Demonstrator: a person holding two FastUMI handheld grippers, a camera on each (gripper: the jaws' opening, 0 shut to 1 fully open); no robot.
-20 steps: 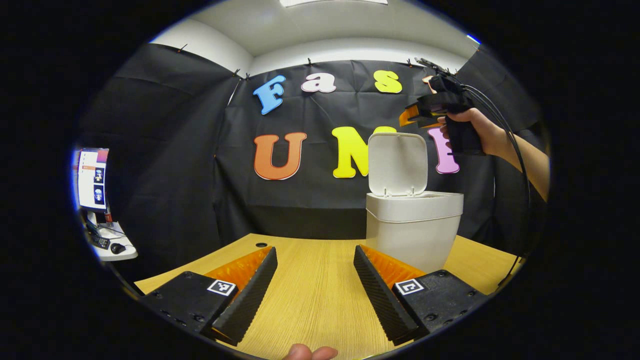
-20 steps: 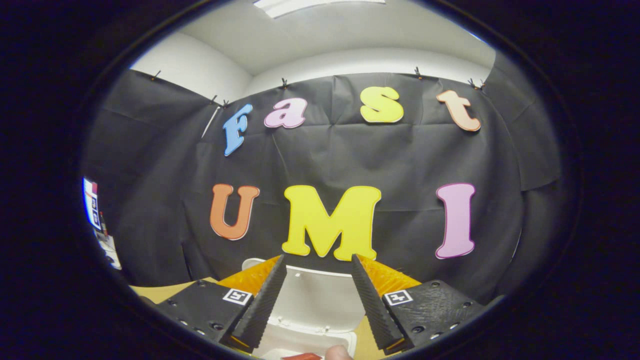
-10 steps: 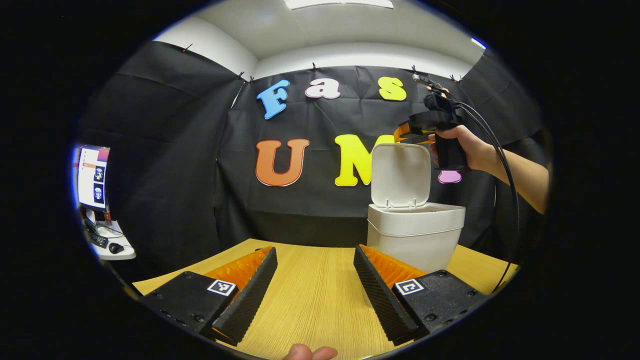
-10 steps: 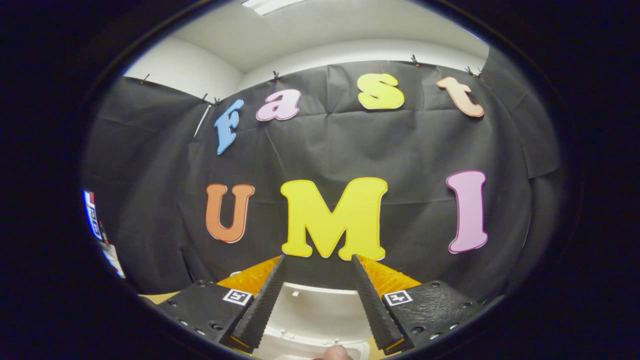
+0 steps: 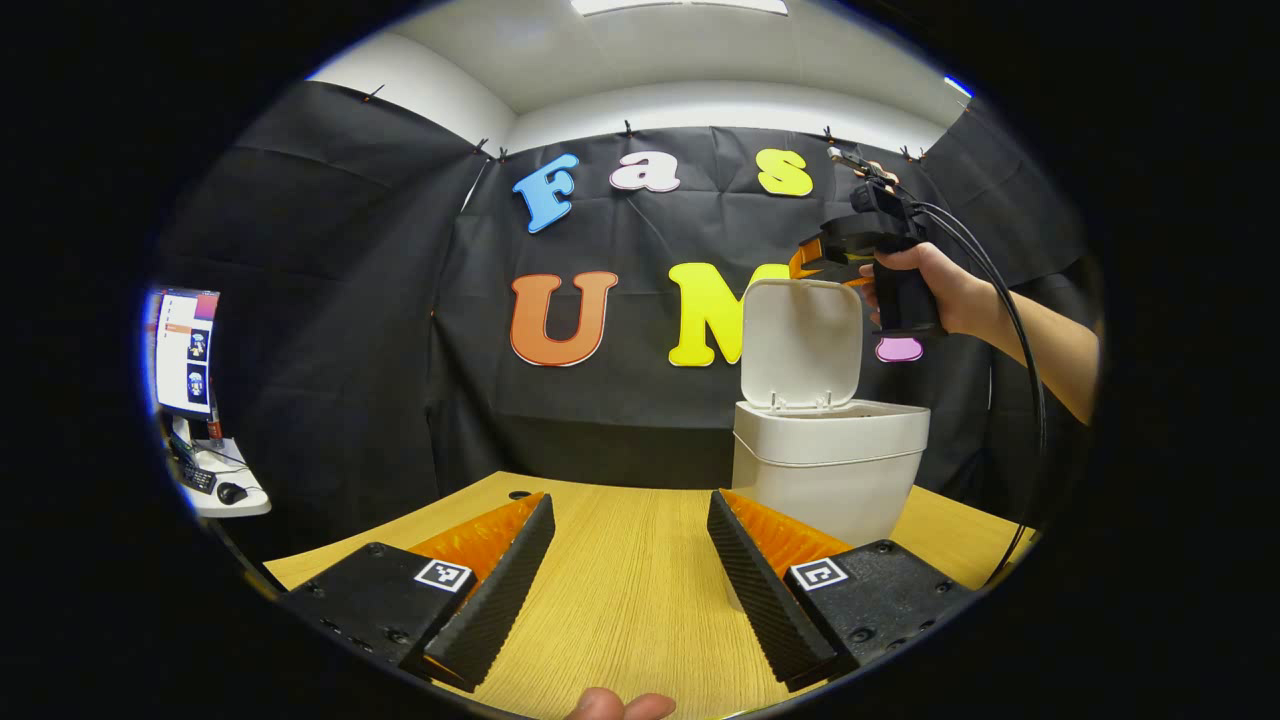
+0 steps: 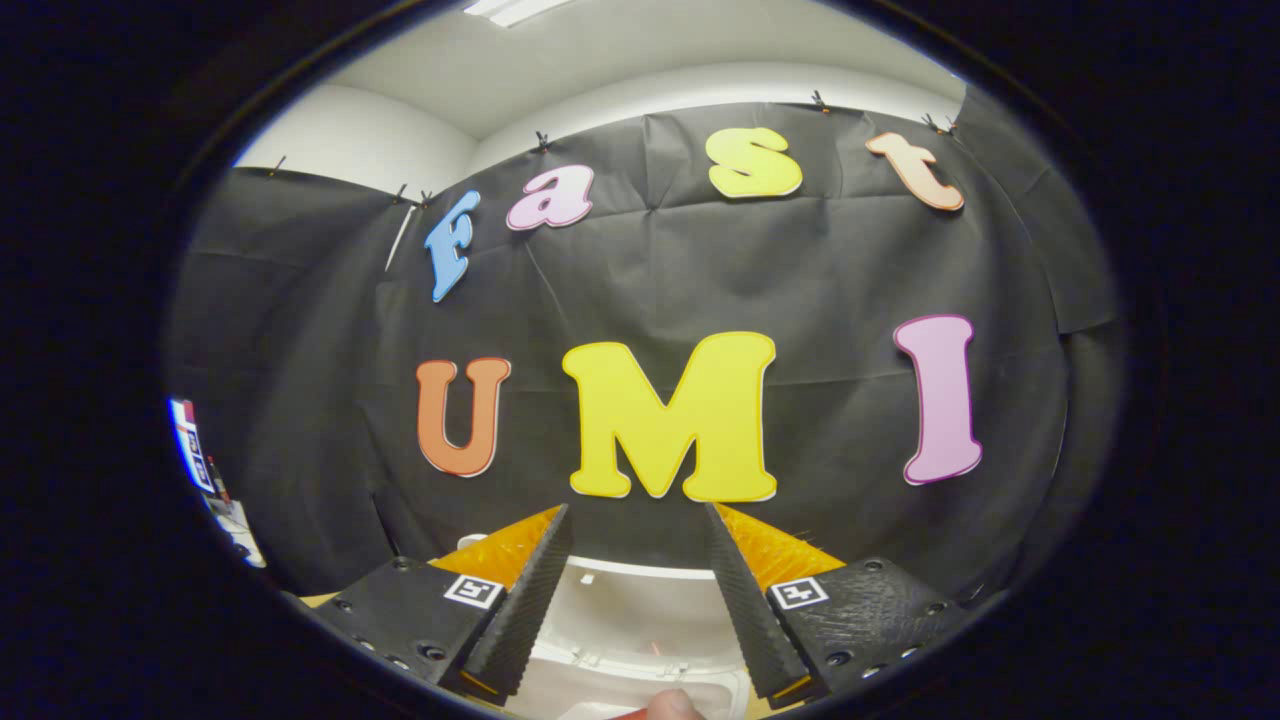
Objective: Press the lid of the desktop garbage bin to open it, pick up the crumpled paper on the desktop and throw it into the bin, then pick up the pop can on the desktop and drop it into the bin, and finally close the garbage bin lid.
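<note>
The white desktop bin (image 5: 828,470) stands on the wooden table (image 5: 620,590) at the right, its lid (image 5: 802,340) raised upright. A hand holds my right gripper (image 5: 815,255) just above and behind the lid's top edge. In the right gripper view, the right gripper (image 6: 636,512) is open with nothing between its fingers, and the lid (image 6: 630,620) lies below them. My left gripper (image 5: 630,500) hovers low over the table, open and holding nothing, left of the bin's base.
A monitor (image 5: 185,350) and a mouse (image 5: 232,492) sit on a side desk at the far left. A small round hole (image 5: 520,494) marks the table's far edge. The black cloth wall hangs close behind the bin.
My right gripper has come down closer to the lid's top edge and moved forward over it. The lid stays upright. The left gripper has barely moved.
</note>
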